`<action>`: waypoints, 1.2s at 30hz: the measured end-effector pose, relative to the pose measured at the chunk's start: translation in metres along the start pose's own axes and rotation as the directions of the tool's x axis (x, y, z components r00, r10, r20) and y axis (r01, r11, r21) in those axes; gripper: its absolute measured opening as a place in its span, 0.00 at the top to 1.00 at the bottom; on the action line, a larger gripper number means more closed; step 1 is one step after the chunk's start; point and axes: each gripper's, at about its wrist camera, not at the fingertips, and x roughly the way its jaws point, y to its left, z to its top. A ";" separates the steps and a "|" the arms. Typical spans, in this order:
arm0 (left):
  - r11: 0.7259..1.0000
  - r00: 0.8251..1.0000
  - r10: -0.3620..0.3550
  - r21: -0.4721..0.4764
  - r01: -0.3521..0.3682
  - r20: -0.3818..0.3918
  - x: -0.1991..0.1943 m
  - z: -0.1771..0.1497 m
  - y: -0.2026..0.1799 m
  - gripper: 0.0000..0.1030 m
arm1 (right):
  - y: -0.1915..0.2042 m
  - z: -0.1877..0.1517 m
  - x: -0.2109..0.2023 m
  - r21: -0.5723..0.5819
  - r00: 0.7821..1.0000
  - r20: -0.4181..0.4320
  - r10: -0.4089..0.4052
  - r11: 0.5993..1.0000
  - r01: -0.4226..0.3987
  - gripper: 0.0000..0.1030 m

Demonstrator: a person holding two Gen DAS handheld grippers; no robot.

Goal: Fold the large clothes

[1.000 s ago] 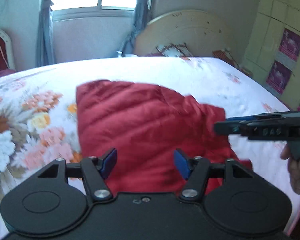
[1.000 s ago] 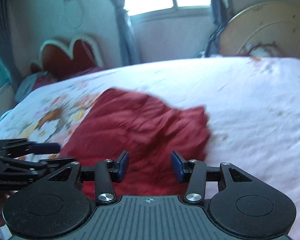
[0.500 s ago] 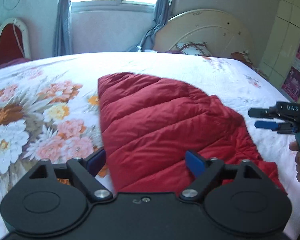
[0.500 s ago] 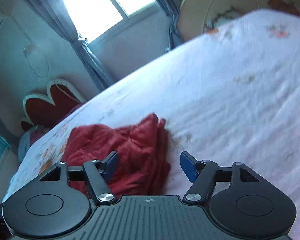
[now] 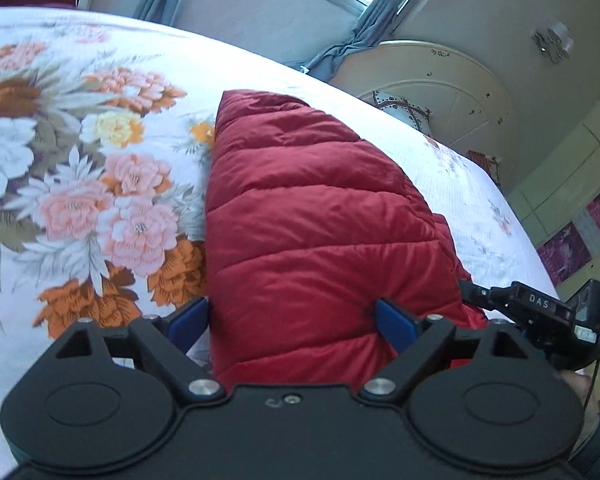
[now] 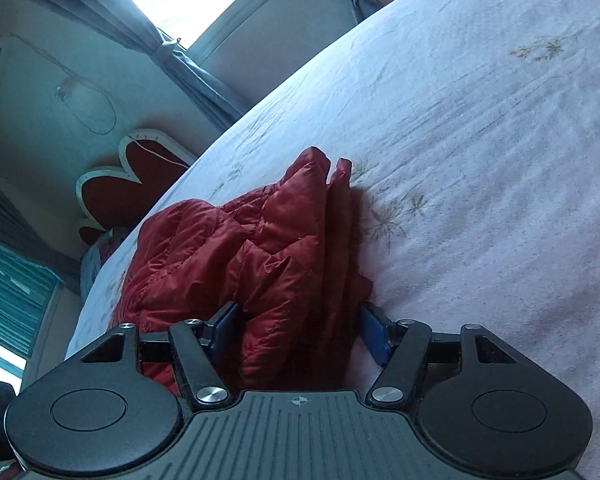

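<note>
A red quilted puffer jacket lies folded on the floral bedsheet. My left gripper is open, its blue fingers wide apart on either side of the jacket's near edge. My right gripper is also open, with the jacket's bunched right end between its fingers. The right gripper also shows at the right edge of the left wrist view, close to the jacket's side.
A cream round headboard and a pillow stand beyond the bed. A heart-shaped red chair back is at the left. Curtains and a window are behind. Pale bedsheet stretches right of the jacket.
Both grippers have dropped closer to the jacket and now straddle its near edge and right end. The jaws have stayed open.
</note>
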 end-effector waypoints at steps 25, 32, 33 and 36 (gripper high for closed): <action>0.987 0.996 -0.017 0.159 0.003 0.089 -0.034 0.014 -0.027 0.34 | 0.054 0.004 -0.026 -0.110 0.995 0.082 0.052 0.993 -0.043 0.82; 0.980 0.991 -0.043 0.196 0.016 0.130 -0.061 0.029 -0.004 0.34 | 0.097 -0.006 -0.017 -0.158 0.993 0.108 0.043 0.987 -0.025 0.82; 0.980 0.990 -0.047 0.195 0.020 0.134 -0.066 0.031 0.003 0.34 | 0.106 -0.008 -0.014 -0.162 0.993 0.110 0.042 0.987 -0.024 0.82; 0.981 0.988 -0.055 0.192 0.026 0.147 -0.086 0.040 0.032 0.34 | 0.137 -0.016 0.000 -0.179 0.992 0.117 0.051 0.983 -0.029 0.82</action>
